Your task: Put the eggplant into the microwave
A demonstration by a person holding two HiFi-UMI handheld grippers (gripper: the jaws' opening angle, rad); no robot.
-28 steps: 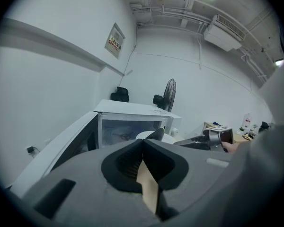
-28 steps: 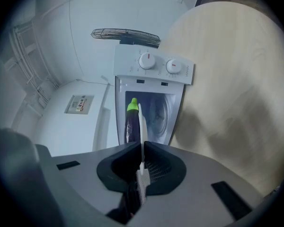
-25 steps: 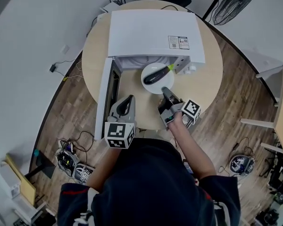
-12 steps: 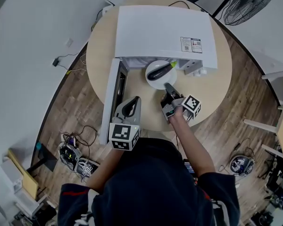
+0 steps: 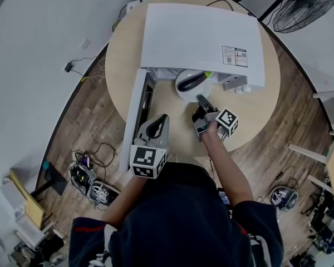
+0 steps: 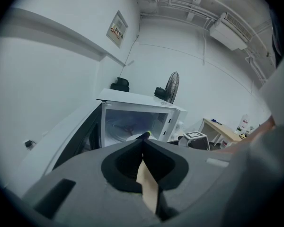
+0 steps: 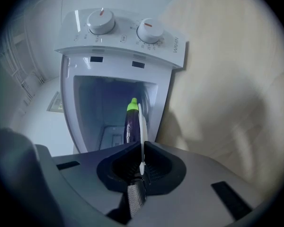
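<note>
Since a sec ago, slid the plate (image 5: 186, 91) w/ eggplant (image 5: 193, 82) fwd across counter (image 5: 167, 100) and partway under front edge of microwave (image 5: 200, 35), eggplant now lying at cavity mouth, door (image 5: 133, 117) swung wide at left. Gripping plate's near rim w/ right gripper (image 7: 141, 148), fingers nearly shut on thin edge; holding left gripper (image 6: 143, 142) low beside door, fingers together, nothing in them. Probably most of the way there: just needs a bit more push in, then letting go of rim.

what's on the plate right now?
One eggplant, purple with a green stem, lies on the white plate. The plate's far edge is covered by the microwave top.
</note>
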